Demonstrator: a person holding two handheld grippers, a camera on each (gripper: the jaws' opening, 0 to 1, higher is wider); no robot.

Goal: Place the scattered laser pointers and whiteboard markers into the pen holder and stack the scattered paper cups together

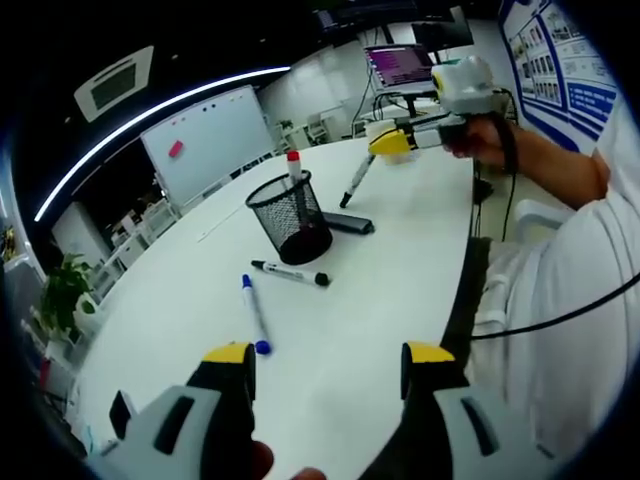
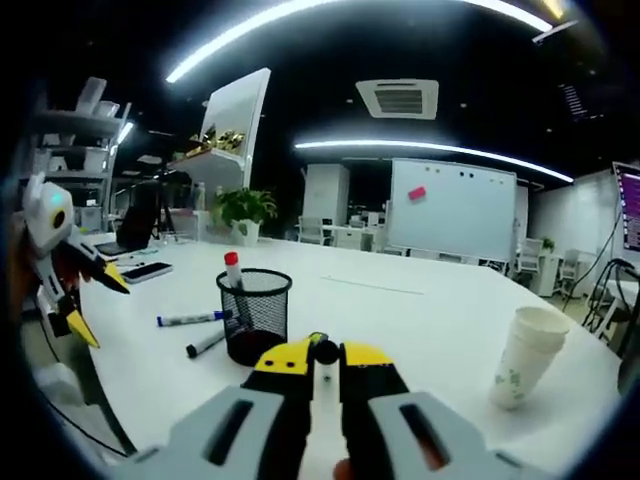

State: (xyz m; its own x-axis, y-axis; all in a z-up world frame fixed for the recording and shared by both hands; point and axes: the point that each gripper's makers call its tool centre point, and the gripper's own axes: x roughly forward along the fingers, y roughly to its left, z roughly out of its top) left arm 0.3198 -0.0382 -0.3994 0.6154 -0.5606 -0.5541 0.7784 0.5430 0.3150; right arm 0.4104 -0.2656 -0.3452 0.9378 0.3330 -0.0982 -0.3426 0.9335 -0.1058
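My left gripper [image 1: 325,365] sits wide open, nothing between its jaws, low over the white table [image 1: 400,260]. Just ahead lies a blue-capped marker [image 1: 255,313], beyond it a black marker [image 1: 290,272], then the mesh pen holder [image 1: 290,216] with a red-capped marker [image 1: 295,166] standing inside. Far ahead, my right gripper [image 2: 326,352] is clamped on a dark marker [image 1: 357,181], hanging above the table. Right of it, stacked paper cups [image 2: 526,356] stand upright.
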